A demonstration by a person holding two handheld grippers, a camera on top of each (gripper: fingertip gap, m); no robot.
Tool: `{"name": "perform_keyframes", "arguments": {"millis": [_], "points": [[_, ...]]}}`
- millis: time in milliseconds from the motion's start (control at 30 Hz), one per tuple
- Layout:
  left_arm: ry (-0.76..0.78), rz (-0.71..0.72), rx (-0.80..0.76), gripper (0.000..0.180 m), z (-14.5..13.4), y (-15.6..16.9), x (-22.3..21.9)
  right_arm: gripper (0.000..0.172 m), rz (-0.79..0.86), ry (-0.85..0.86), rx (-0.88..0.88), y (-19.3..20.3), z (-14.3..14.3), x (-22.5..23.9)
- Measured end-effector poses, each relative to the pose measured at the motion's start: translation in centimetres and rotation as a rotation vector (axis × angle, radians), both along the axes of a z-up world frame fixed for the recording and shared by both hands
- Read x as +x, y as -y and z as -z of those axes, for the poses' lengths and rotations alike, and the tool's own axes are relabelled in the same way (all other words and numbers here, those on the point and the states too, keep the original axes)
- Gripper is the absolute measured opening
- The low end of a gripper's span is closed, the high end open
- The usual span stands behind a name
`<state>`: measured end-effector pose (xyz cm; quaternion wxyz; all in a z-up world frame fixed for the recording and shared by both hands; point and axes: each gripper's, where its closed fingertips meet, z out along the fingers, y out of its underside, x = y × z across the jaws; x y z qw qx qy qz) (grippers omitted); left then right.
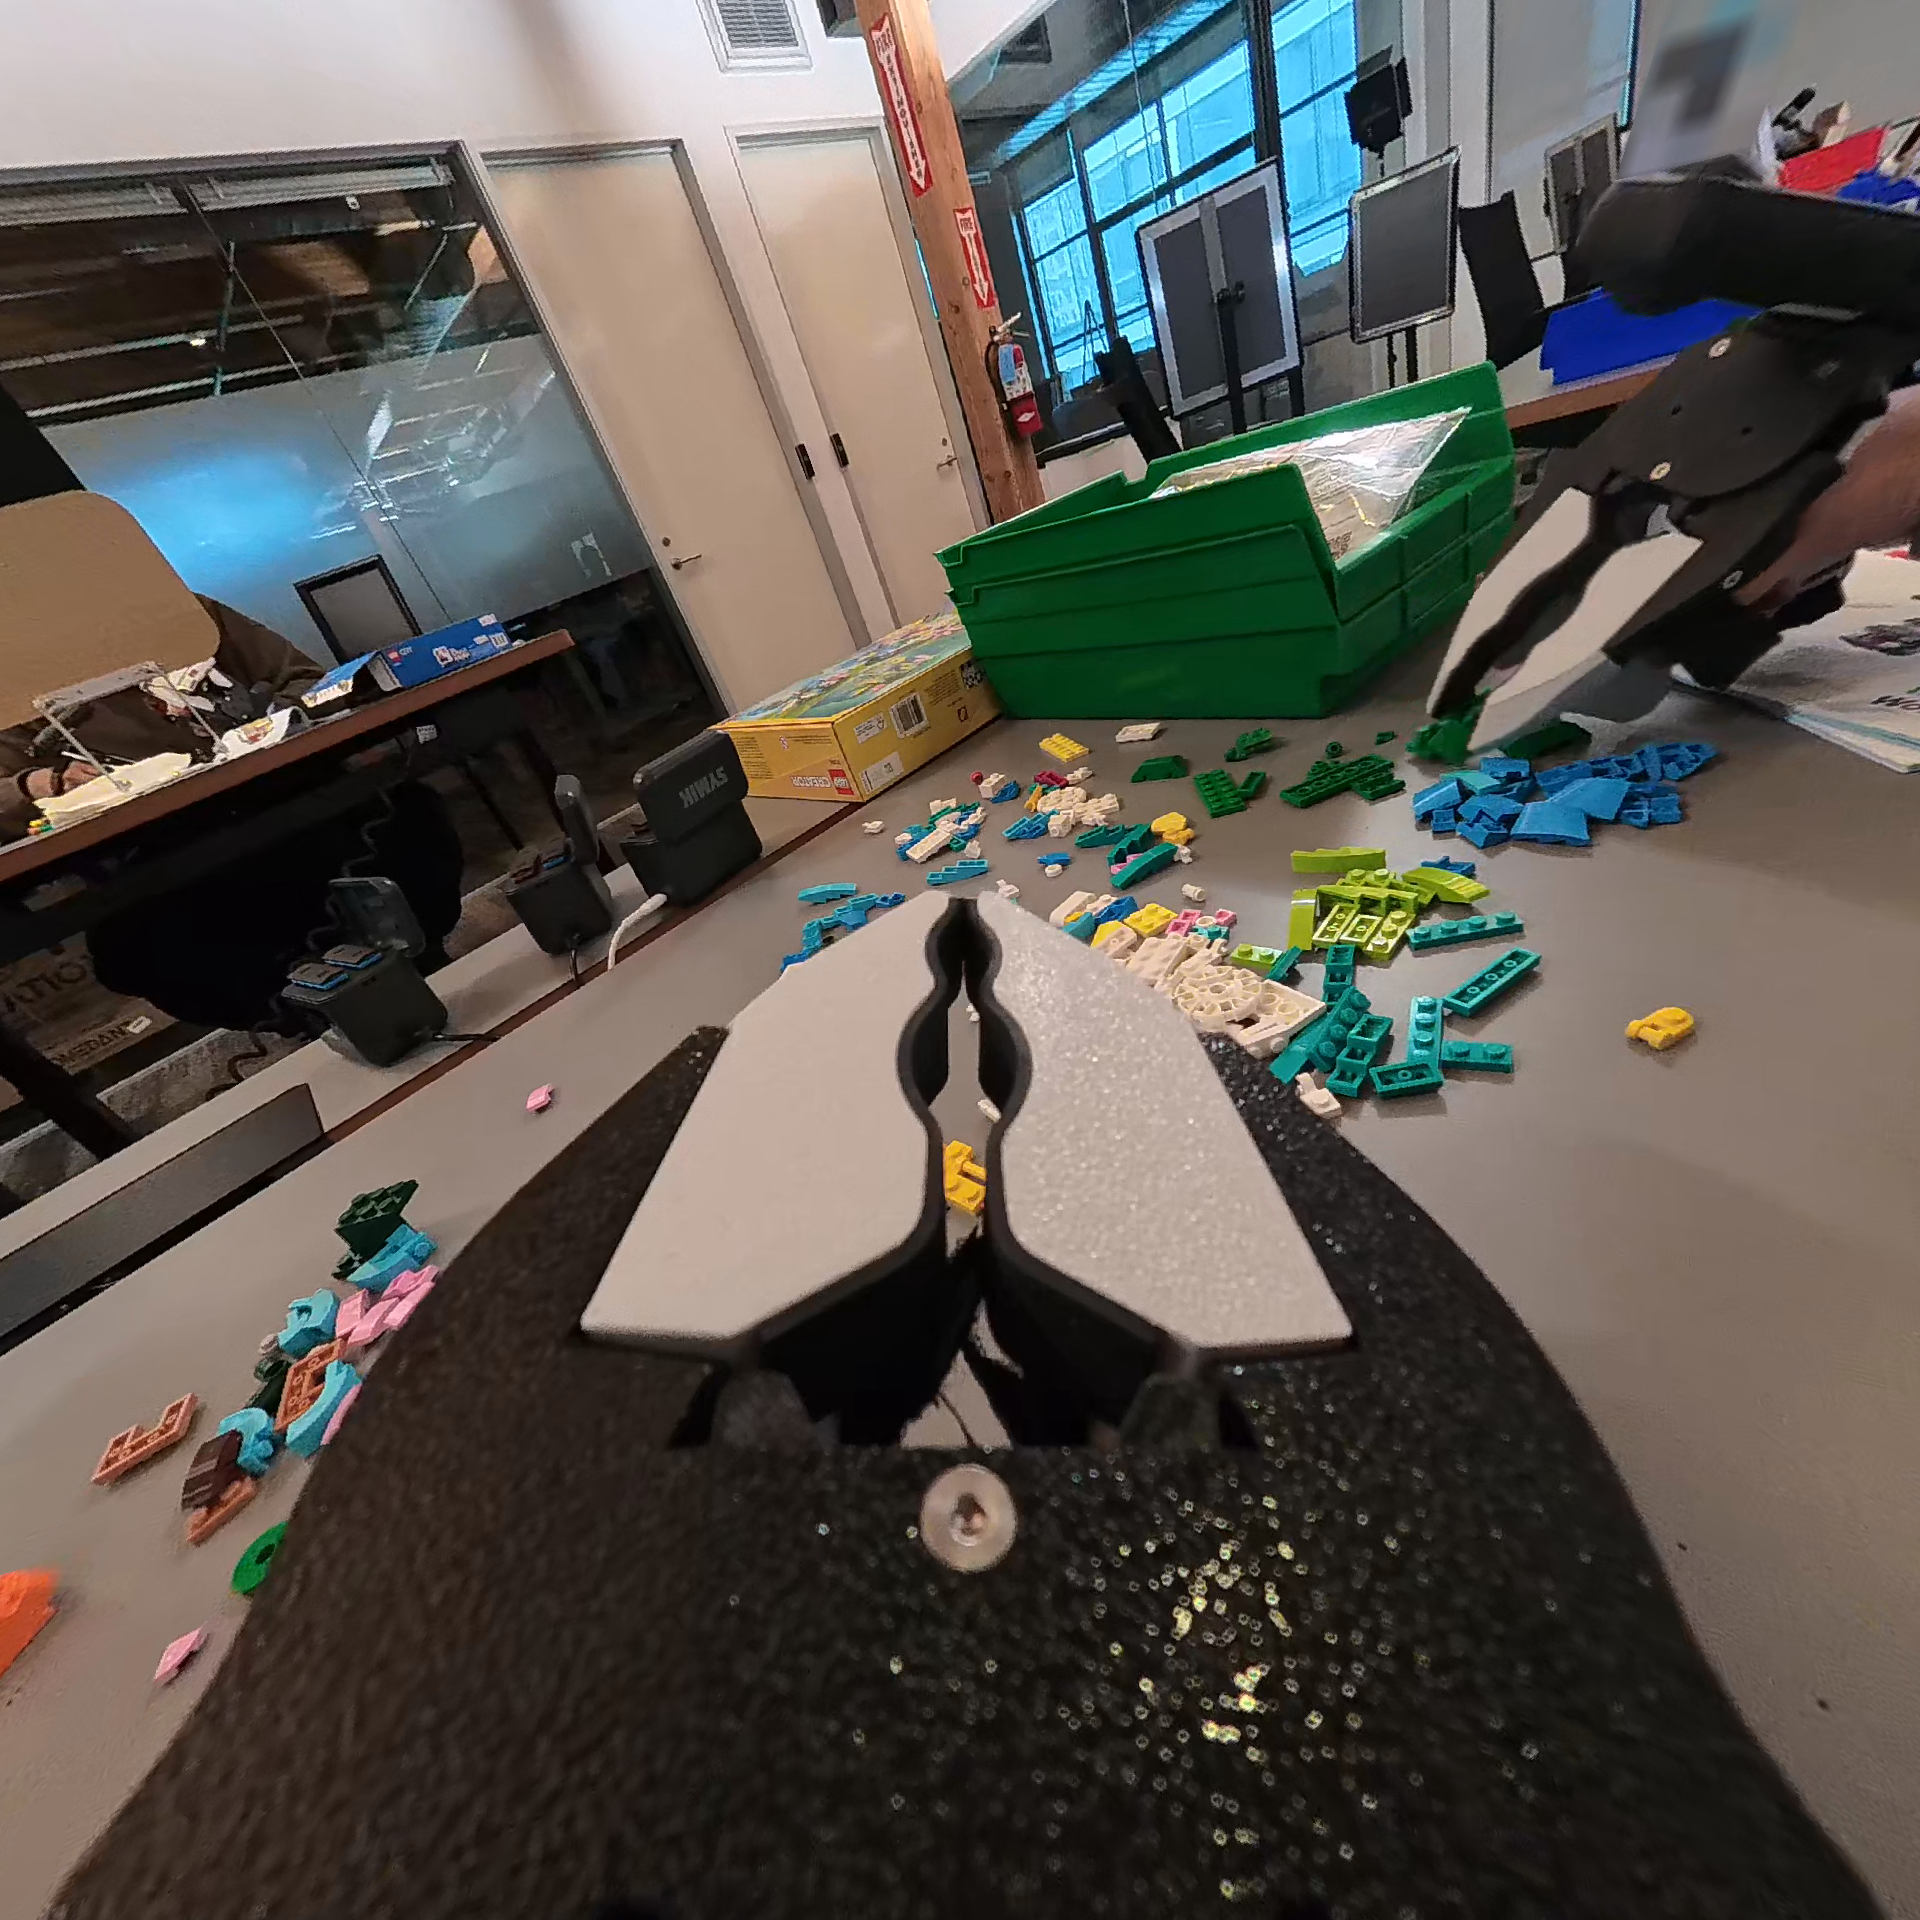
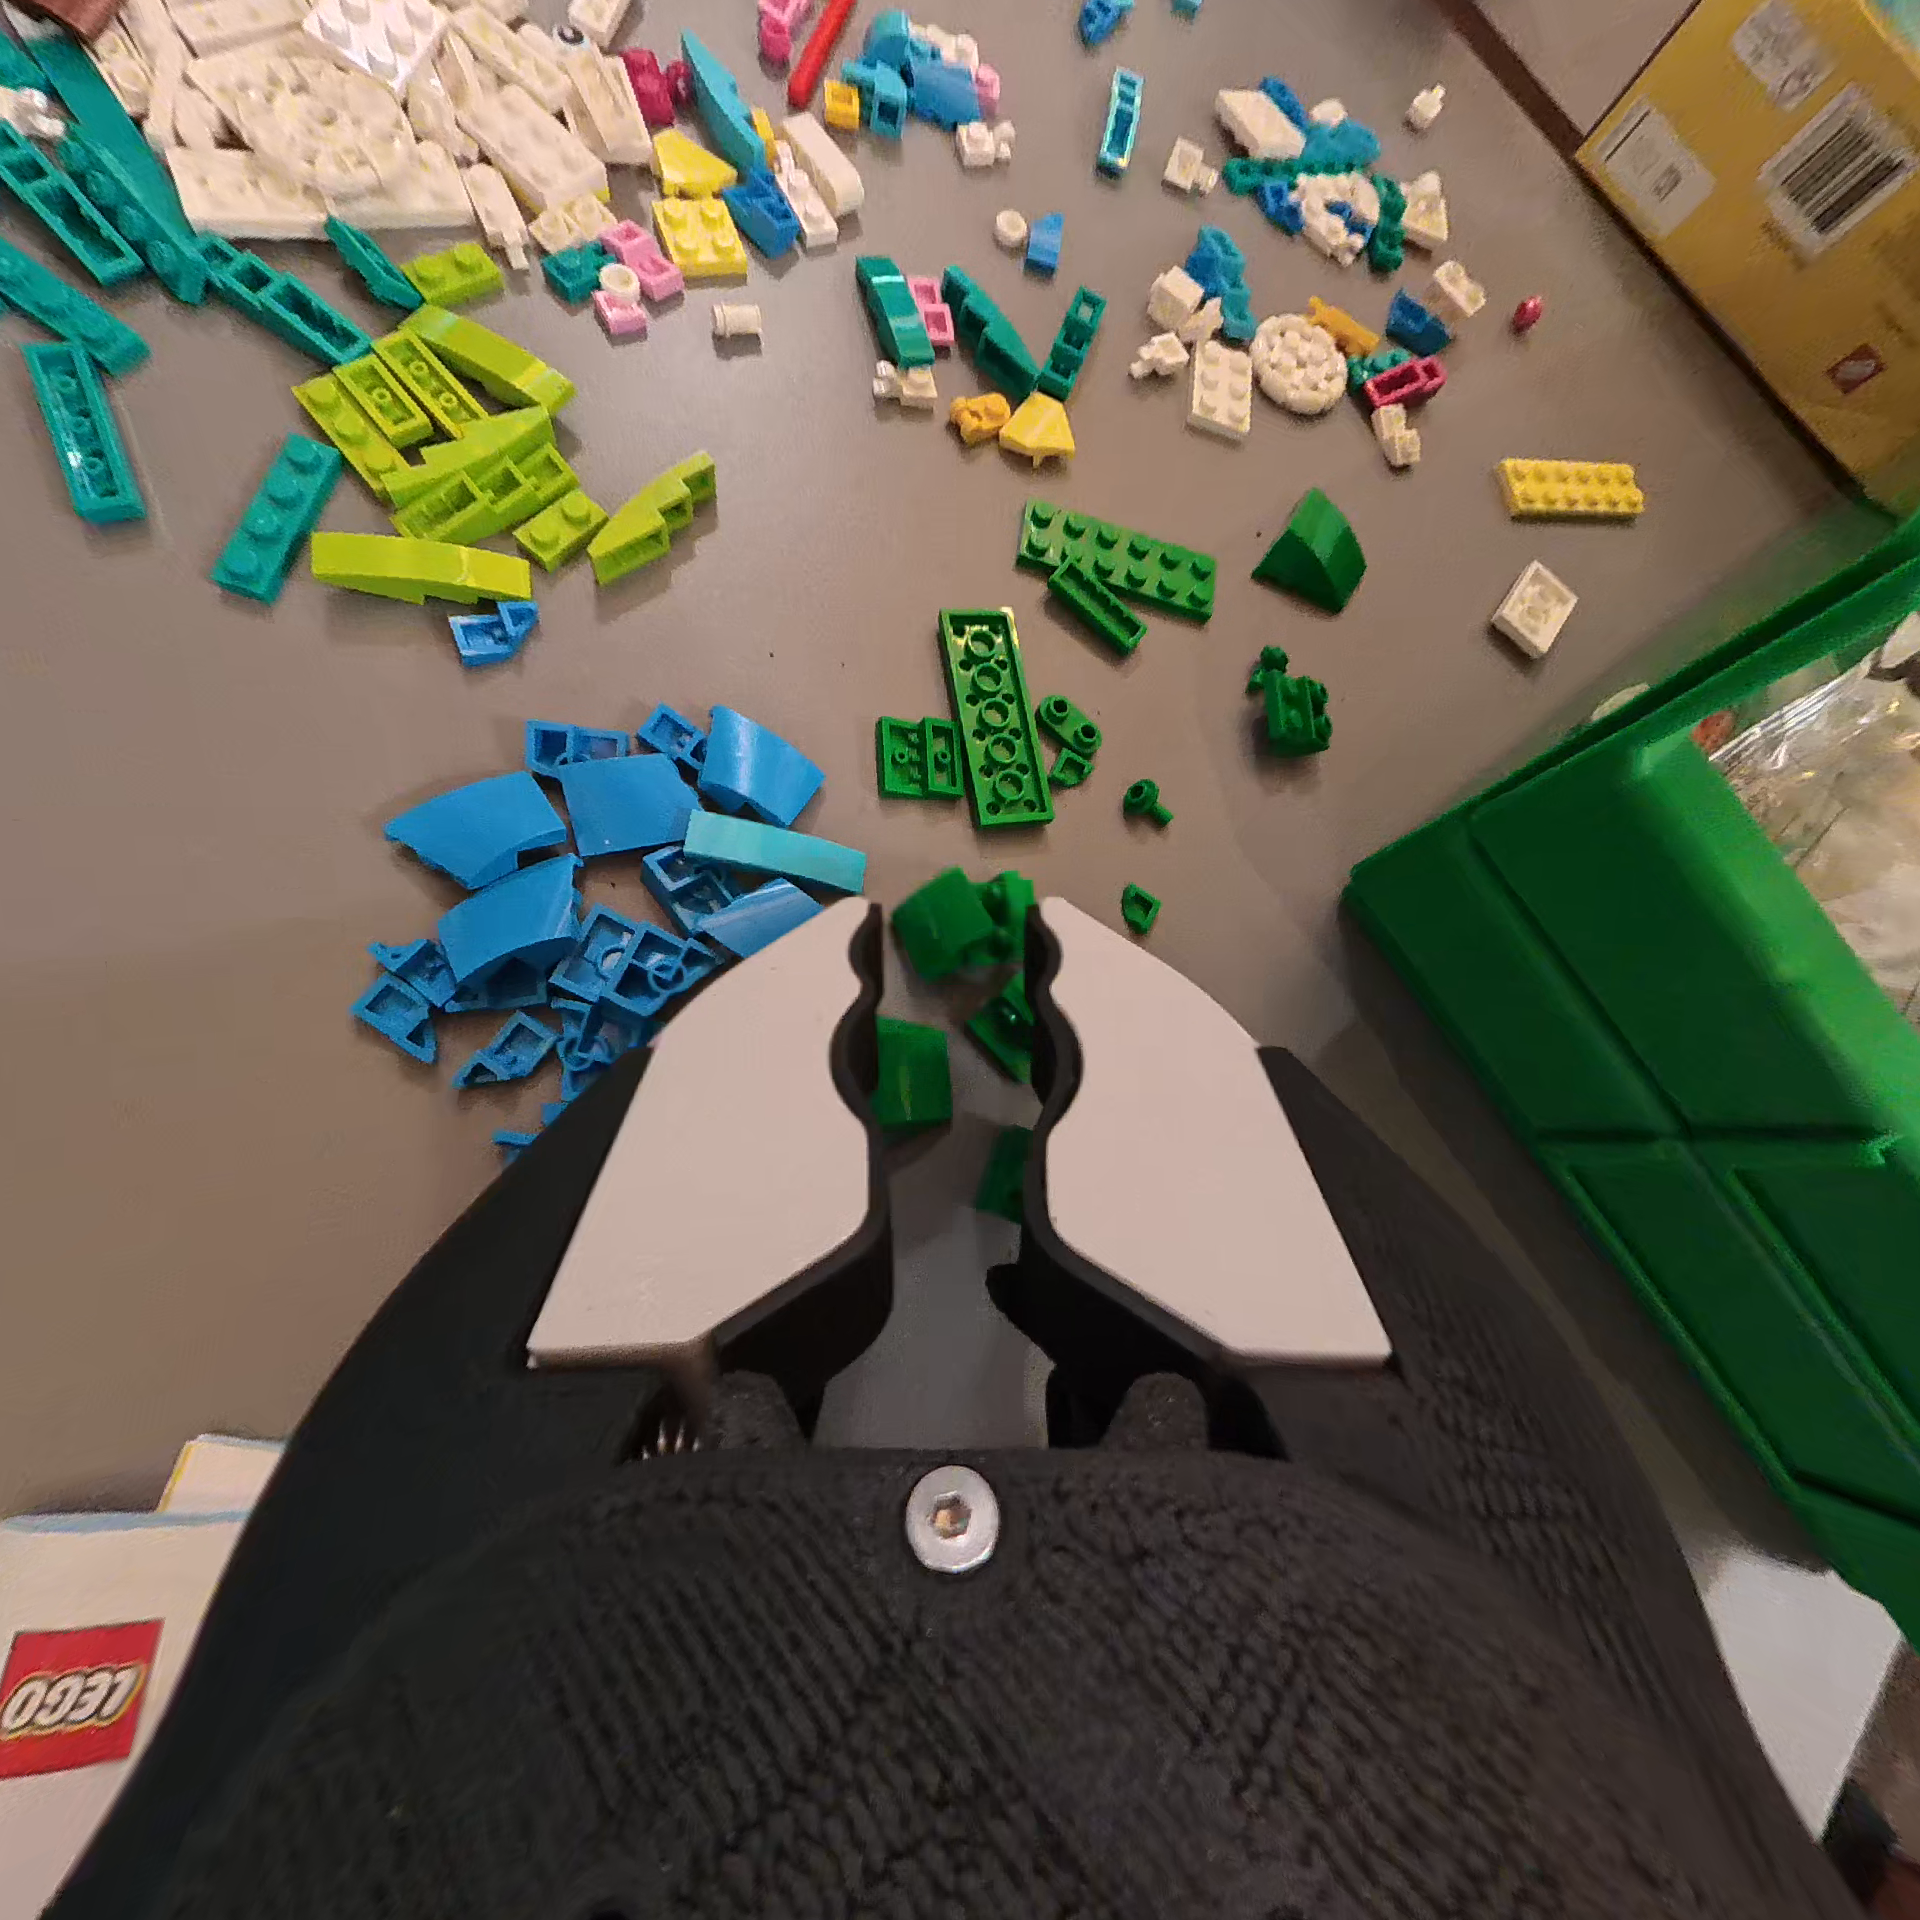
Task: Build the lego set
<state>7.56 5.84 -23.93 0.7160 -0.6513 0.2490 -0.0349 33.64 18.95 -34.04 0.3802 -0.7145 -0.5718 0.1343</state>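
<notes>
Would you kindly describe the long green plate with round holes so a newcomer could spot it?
Start at the stacked green plastic bins; beside them, green bricks lie scattered on the grey table. The long green plate there is the only piece showing a row of large round holes.

Printed matter is appearing on six carriers; none is reproduced here.

- The yellow box (image 1: 862, 717) is carrying a brand logo, fine print and a barcode (image 2: 1834, 177) on its side panels.
- The white booklet (image 2: 62, 1579) is showing a red square logo patch (image 2: 78, 1694).
- The black charger block (image 1: 691, 800) is displaying pale lettering, inverted.
- The wooden post (image 1: 940, 270) is bearing two red vertical signs (image 1: 904, 104).
- The blue box (image 1: 436, 655) on the far desk is showing print, probably a brand mark, too small to resolve.
- The cardboard (image 1: 62, 997) under the desk is showing partial lettering.
</notes>
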Motion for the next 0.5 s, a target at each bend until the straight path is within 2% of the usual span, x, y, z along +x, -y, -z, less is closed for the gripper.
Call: {"name": "perform_keyframes", "arguments": {"millis": [133, 333, 500], "points": [[0.004, 0.002, -0.004, 0.000, 0.0, 0.0, 0.0, 0.025, 0.027, 0.000, -0.022, 0.0, -0.1, 0.8], [-0.005, 0.009, -0.009, 0.000, 0.2, 0.0, 0.1, 0.020, 0.047, 0.000, -0.023, -0.2, -0.3, 0.9], [-0.010, 0.017, -0.013, 0.000, 0.3, 0.0, 0.3, 0.011, 0.077, 0.052, -0.006, -1.0, 0.6, 0.7]]}}
